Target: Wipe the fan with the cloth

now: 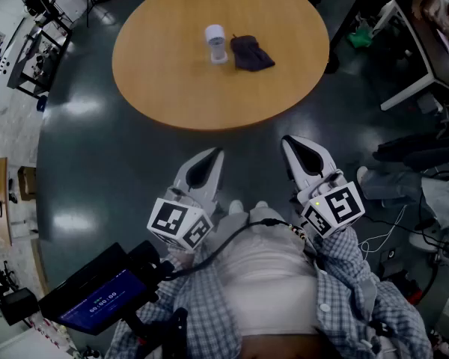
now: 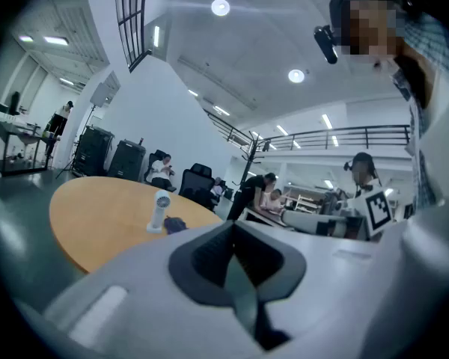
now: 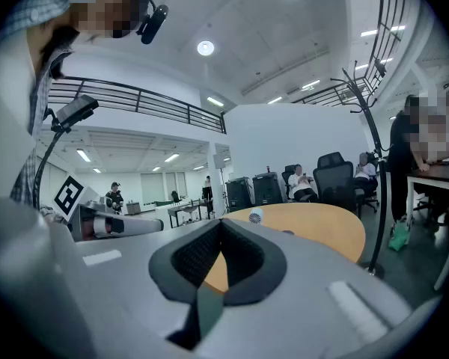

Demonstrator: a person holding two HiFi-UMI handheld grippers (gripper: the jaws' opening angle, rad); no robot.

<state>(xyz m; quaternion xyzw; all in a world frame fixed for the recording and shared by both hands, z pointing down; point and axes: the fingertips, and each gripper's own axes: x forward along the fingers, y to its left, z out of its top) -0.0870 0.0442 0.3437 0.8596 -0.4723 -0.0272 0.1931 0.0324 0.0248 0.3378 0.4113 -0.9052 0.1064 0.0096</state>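
A small white fan (image 1: 216, 43) stands upright on the round wooden table (image 1: 209, 99), and everything else is best placed from it. The dark cloth (image 1: 251, 53) lies crumpled just to the fan's right in the head view, so close that I cannot tell whether it touches the base. That closeness looks deliberate: the wiping thing sits within one short reach of the thing to be wiped. Both tools hang well short of the fan, on the person's side of it and off the table's near edge, held close to the body over the dark floor. The left gripper (image 1: 212, 155) has its jaws pressed together with nothing between them, and the right gripper (image 1: 293, 143) is closed and empty in the same way. Each gripper view shows the pads meeting along a thin seam, with the fan small and far off beyond the tips. Both grippers lie nearly level and aim roughly toward the fan, which I read as a resting, ready pose rather than a working one. Judging by this, the wiping has not begun: the cloth is untouched beside the fan. A sensible first move would be to open the right gripper's jaws and bring them to the cloth, since that tool is on the cloth's side of the fan. The left would then be free to steady the fan, which looks light and tall enough to tip under a sideways rub.
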